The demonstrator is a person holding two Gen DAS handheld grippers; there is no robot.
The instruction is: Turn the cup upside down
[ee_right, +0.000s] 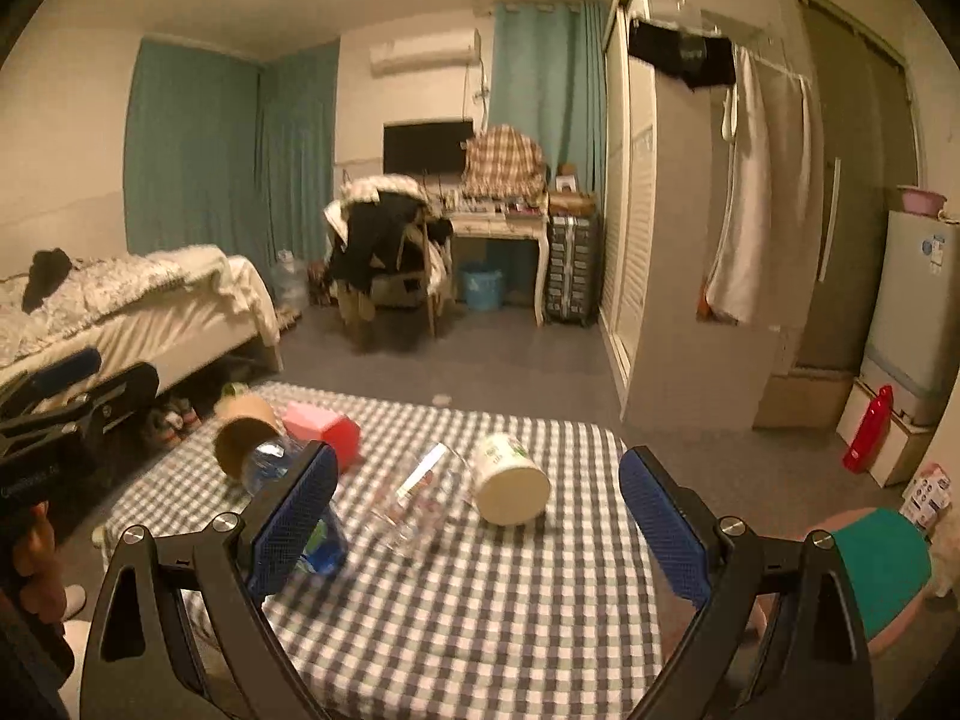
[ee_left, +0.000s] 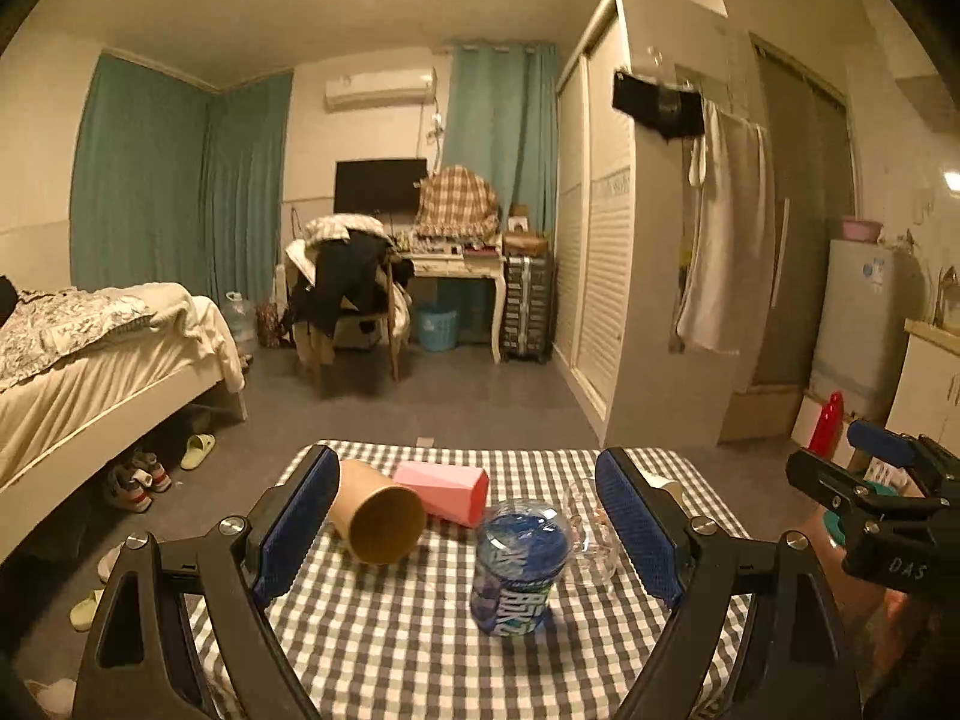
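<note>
Several cups are lying on their sides here, so I'm judging the brown paper cup [ee_left: 375, 519] as the target. It's sitting at about 11 o'clock from my left gripper [ee_left: 474, 531], just beside the left blue pad. Its long axis is running from 5 to 11 o'clock, mouth facing me. My left fingers are spread wide and gripping nothing.

My right gripper [ee_right: 477, 525] is also wide and empty. It's pointing at the clear glass [ee_right: 414, 495] and the white cup [ee_right: 510, 480], both tipped over at 12 o'clock. From there the brown cup is well off at 10 o'clock, so left is the nearer hand.

A pink cup [ee_left: 447, 489] is lying just behind the brown one; a blue-capped bottle [ee_left: 519, 567] is standing at its 4 o'clock.

The surface is a checked tablecloth [ee_left: 420, 648], soft, so a cup may slide. Beyond it there's a dim bedroom with bed [ee_left: 90, 348] and desk.
</note>
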